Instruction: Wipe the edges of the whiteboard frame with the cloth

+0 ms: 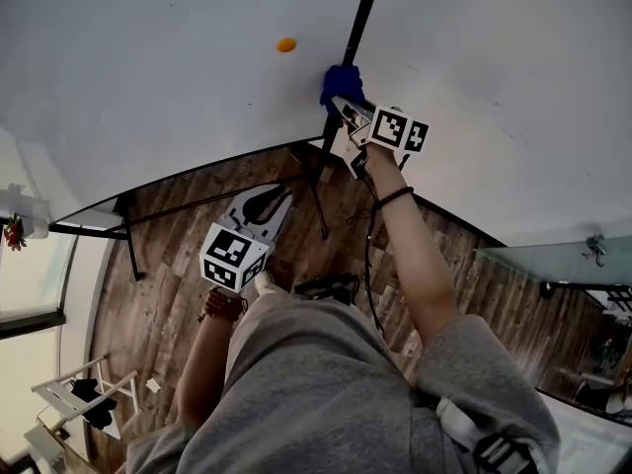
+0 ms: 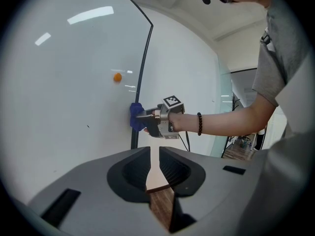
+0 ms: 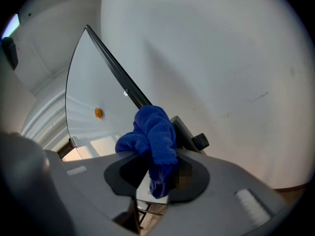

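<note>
Body: a grey knit top, soft and creased, fills the near part of the head view
Left arm: bent at the elbow and low beside the body, with brown wrist beads on it
Left gripper: aimed towards the whiteboard but well short of it; its smooth grey jaws stand almost together, with only a thin slit between them and nothing in it
Floor: dark wood planks, seen below the board's lower edge
Right arm: stretched straight out from the shoulder, forearm bare, a dark bracelet at the wrist
Right gripper: its tip is at the frame and its jaws are clamped on the cloth
Cloth: deep blue and fuzzy, bunched into a lump against the frame; a loose frayed end hangs down between the jaws
Frame: a thin, straight black strip along the board's edge
Whiteboard: glossy white with pale streaks of light; a small round orange dot sits on it beside the frame, apart from the cloth
Hard to see: the cloth covers the right jaw tips and the stretch of frame behind it; the frame's far end is cut off by the picture edge
</note>
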